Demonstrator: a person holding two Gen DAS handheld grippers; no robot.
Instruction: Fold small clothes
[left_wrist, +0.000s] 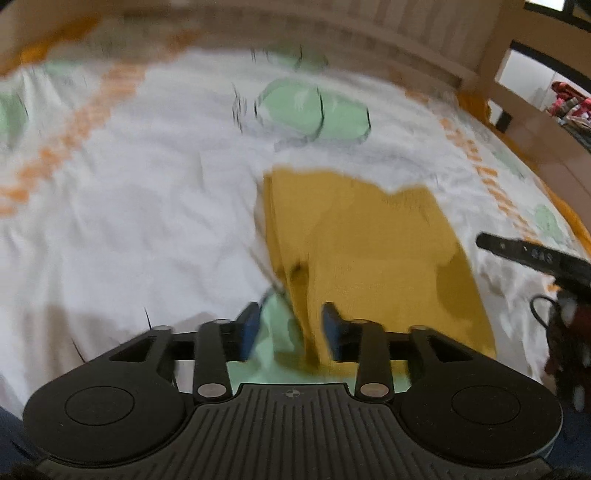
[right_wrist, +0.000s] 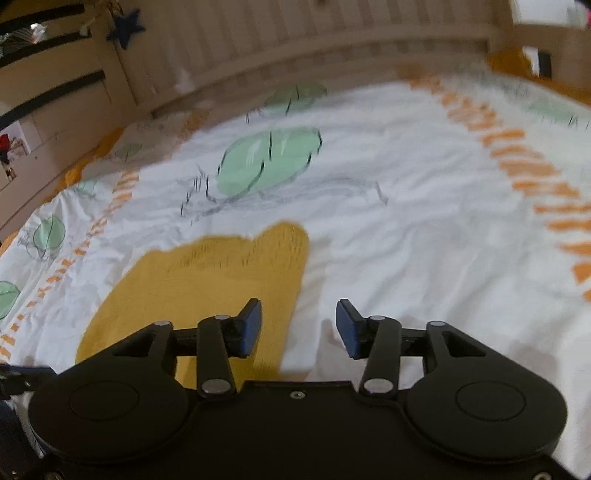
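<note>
A: What is the biggest thing here?

B: The white bedspread (right_wrist: 388, 240), printed with green ovals and orange dashes. Both views are smeared with blur, so its sketchy print cannot be made out, and its edges run out of frame.

A: And the garment?

B: A mustard-yellow small garment (left_wrist: 369, 240) lies flat on the bedspread. Its near end is cut off behind the left gripper (left_wrist: 291, 328), and I cannot tell which kind of garment it is.

A: Is that claw holding it?

B: Its jaws stand partly apart. A fold of the yellow cloth passes between the blue pads (left_wrist: 330, 325), but blur hides whether a pad presses on it.

A: The other claw?

B: The right gripper (right_wrist: 298, 326) stands about half open, with nothing in it. The garment's right edge lies under its left pad and bare bedspread under the right.

A: Any writing?

B: A dark bar (left_wrist: 532, 254) at the left view's right edge carries pale marks, too blurred to read.
</note>
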